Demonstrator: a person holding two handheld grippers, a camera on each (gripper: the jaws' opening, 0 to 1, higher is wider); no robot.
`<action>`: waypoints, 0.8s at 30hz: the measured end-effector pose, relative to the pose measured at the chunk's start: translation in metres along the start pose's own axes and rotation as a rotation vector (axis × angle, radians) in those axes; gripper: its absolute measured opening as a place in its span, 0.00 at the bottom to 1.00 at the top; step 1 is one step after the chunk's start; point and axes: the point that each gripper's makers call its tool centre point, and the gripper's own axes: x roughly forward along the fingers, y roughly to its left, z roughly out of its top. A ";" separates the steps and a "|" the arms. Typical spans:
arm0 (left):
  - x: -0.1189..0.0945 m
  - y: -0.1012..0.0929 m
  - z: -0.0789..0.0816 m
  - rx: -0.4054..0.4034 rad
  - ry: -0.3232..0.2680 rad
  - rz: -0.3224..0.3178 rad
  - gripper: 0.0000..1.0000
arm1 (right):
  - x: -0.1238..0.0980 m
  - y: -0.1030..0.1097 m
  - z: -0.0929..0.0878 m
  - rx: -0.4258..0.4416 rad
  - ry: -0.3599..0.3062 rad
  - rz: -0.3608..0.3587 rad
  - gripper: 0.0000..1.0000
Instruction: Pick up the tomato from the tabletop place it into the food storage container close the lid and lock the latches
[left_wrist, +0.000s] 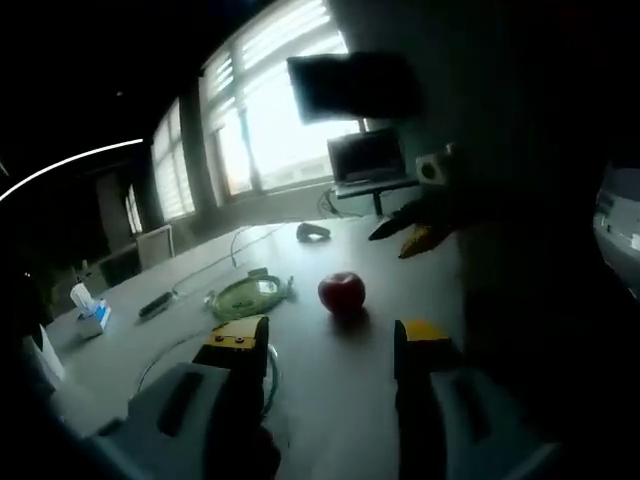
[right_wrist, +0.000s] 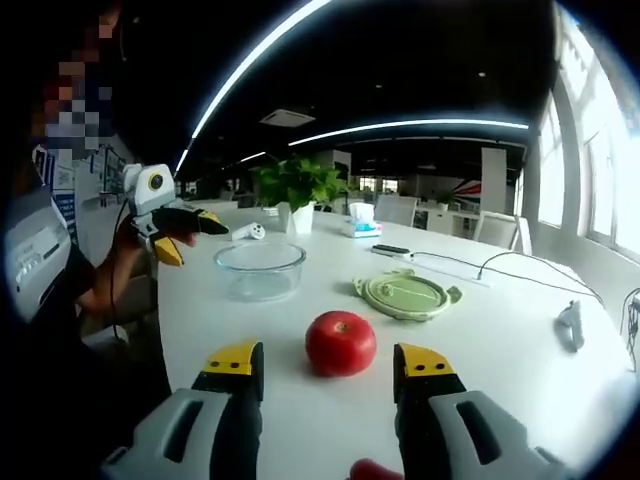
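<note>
Both sets of tongs open and holding nothing: right gripper (right_wrist: 329, 372) with yellow-tipped jaws spread wide low over the white table (right_wrist: 520, 330), left gripper (left_wrist: 333, 342) likewise parted above the same tabletop. Seen from the right gripper view, tomato (right_wrist: 341, 343) resting on the table just beyond the jaws and between them, touching neither. Farther off and a little left, clear round food storage container (right_wrist: 261, 268) standing open and upright, nothing visible inside. To the right of the tomato and slightly farther, pale green lid (right_wrist: 406, 296) lying flat on the table, apart from the container. Beyond those, a potted plant (right_wrist: 296, 192), a tissue box (right_wrist: 363, 222), a dark remote-like object (right_wrist: 391, 251) and a cable (right_wrist: 500, 262) trailing toward the right edge. At far left, the other tongs held up off the table in a person's hand (right_wrist: 140, 230), jaws parted. Seen from the left gripper view, dim and backlit by bright windows (left_wrist: 275, 110): tomato (left_wrist: 342, 291) on the table ahead of the jaws, well apart from them; green lid (left_wrist: 249, 296) just left of it; tissue box (left_wrist: 92, 315) near the left edge; a laptop (left_wrist: 368, 160) on a far desk by the windows.
</note>
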 end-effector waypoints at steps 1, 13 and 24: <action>0.007 -0.002 0.001 -0.003 0.000 -0.011 0.42 | 0.001 -0.001 0.000 -0.005 0.002 0.011 0.49; 0.077 -0.011 -0.020 -0.035 0.107 -0.019 0.40 | 0.018 -0.015 -0.015 -0.080 0.099 0.145 0.51; 0.112 -0.014 -0.042 -0.075 0.161 -0.012 0.39 | 0.043 -0.014 -0.038 -0.128 0.171 0.288 0.47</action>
